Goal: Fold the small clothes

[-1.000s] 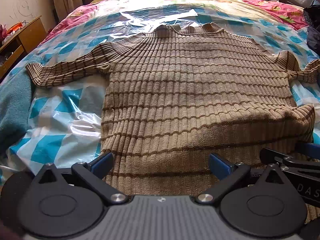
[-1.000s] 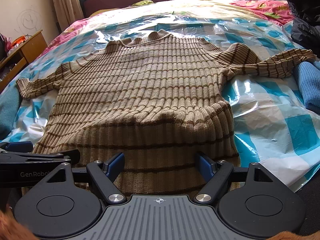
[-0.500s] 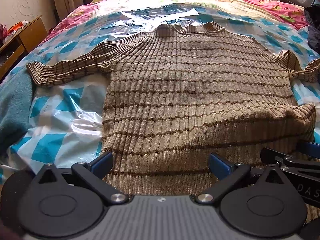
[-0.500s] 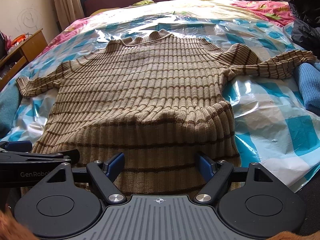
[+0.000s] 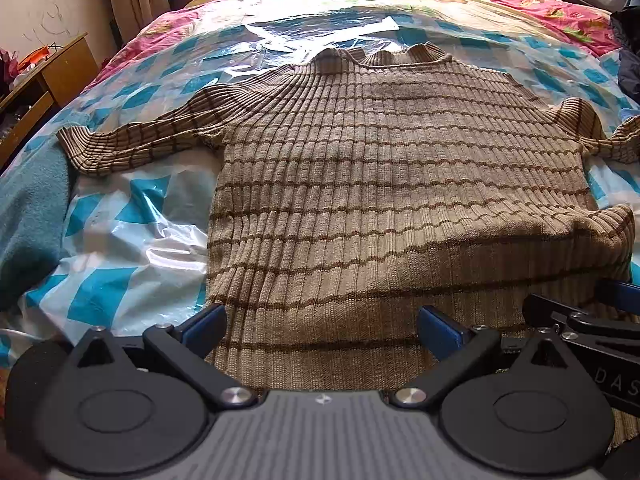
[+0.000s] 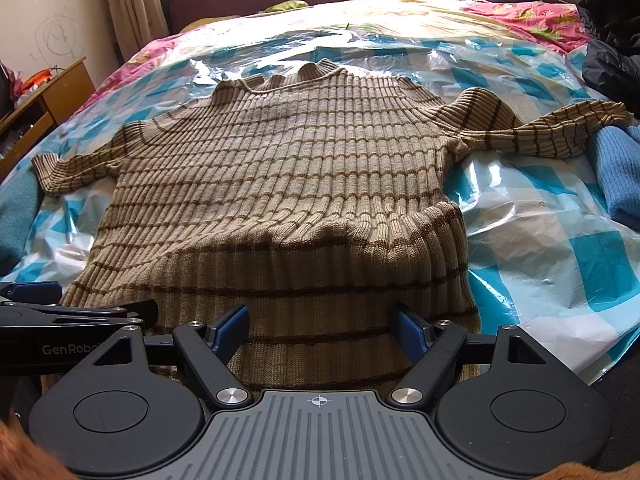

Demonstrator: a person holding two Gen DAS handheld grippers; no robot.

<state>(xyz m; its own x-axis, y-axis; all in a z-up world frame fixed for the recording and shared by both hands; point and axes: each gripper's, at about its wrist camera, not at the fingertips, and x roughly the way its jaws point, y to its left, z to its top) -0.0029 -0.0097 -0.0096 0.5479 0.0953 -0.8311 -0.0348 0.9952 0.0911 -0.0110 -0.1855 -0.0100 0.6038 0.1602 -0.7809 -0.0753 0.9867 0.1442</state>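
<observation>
Bed under blue-checked plastic sheet: tan ribbed striped sweater spread flat. Left tool, right tool wide, empty (hem bunched). Advise pinching hem corners evenly.

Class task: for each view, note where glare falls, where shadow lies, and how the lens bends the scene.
Left wrist view: glare on the plastic sheet beyond the sweater; bed edges curve. Right wrist view: shiny patches beside the sweater's right sleeve; shadow under its raised fold.
</observation>
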